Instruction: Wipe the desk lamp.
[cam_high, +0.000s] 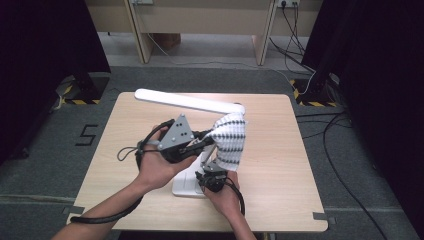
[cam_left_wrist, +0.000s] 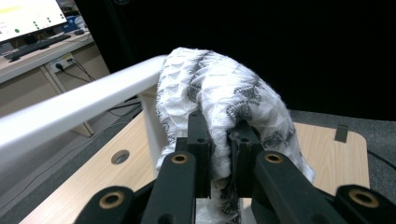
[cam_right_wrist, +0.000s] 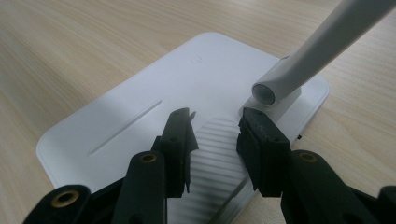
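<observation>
A white desk lamp stands mid-table, its long head bar (cam_high: 185, 101) reaching toward the far left. A white cloth with a grey pattern (cam_high: 231, 140) is draped over the lamp's upper joint. My left gripper (cam_high: 209, 137) is shut on a fold of that cloth (cam_left_wrist: 219, 93), which bunches between the jaws of my left gripper (cam_left_wrist: 220, 140). My right gripper (cam_high: 212, 176) points down at the lamp's flat white base (cam_right_wrist: 140, 107). In its own view my right gripper (cam_right_wrist: 217, 128) is open over the base's ribbed patch with nothing between the jaws, next to the arm's hinge (cam_right_wrist: 264, 92).
The light wooden table (cam_high: 280, 165) has a small round hole (cam_left_wrist: 120, 156) in its top. Black curtains stand at both sides, cables run across the floor at the right, and a desk with a monitor (cam_left_wrist: 28, 14) sits beyond.
</observation>
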